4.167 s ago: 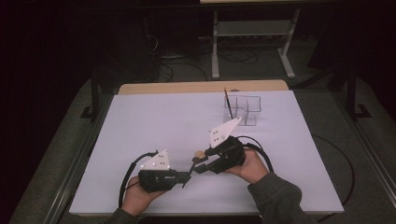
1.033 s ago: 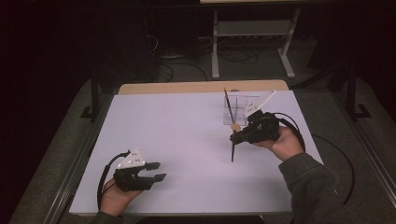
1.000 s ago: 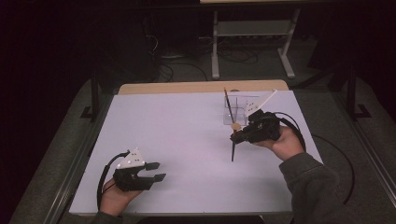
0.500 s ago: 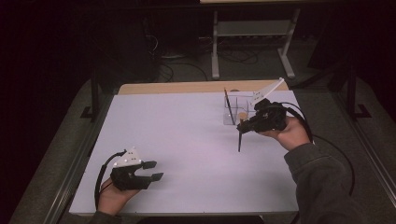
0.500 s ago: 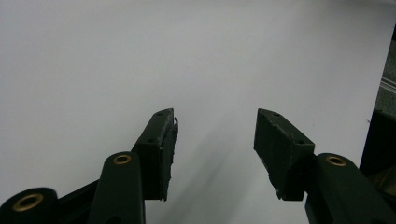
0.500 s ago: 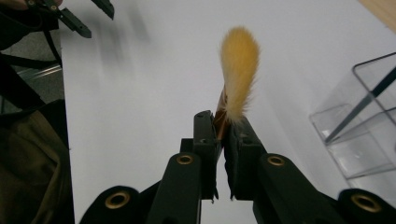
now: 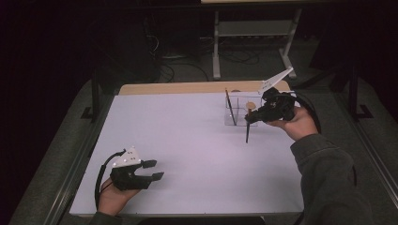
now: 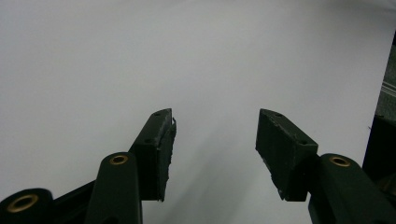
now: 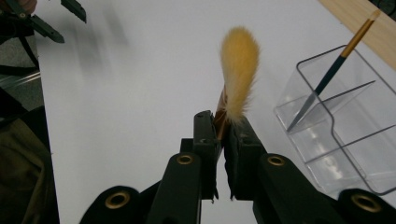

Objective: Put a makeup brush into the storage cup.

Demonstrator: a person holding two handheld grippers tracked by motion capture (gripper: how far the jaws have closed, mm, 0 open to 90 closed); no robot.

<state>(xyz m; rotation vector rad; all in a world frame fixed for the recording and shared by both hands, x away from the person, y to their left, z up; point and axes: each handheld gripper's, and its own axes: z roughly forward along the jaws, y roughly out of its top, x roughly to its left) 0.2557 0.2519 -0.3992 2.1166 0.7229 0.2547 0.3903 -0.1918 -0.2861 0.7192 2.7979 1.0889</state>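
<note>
Right tongs (image 7: 252,117): clenched on a makeup brush (image 7: 247,130), held above the far right part of the table (image 7: 187,140), just beside the clear organizer (image 7: 240,107).
Grip point: in the right gripper view the two black jaws pinch the brush at its coppery collar, just under the bristles (image 9: 238,70).
Brush pose: in the high view the dark handle hangs down from the tongs toward the table top, with the tuft end up at the jaws; whether the lower tip touches the table cannot be told.
Bristles: pale yellow-tan, soft, rising past the jaw tips and bent slightly to one side.
Clear organizer: a see-through box with inner dividers, standing near the table's far edge by the wooden strip (image 7: 187,87).
Second brush (image 7: 228,105): dark thin handle with a gold end, standing tilted in a compartment of the organizer, apart from the held brush.
Left tongs (image 7: 153,170): released, with nothing between the jaws; they have just been opening. In the left gripper view the pads (image 8: 164,154) stand well apart over bare white table.
Left tongs location: near front left corner of the table, well apart from the organizer and the right hand (image 7: 295,124).
Table: white top, plain.
</note>
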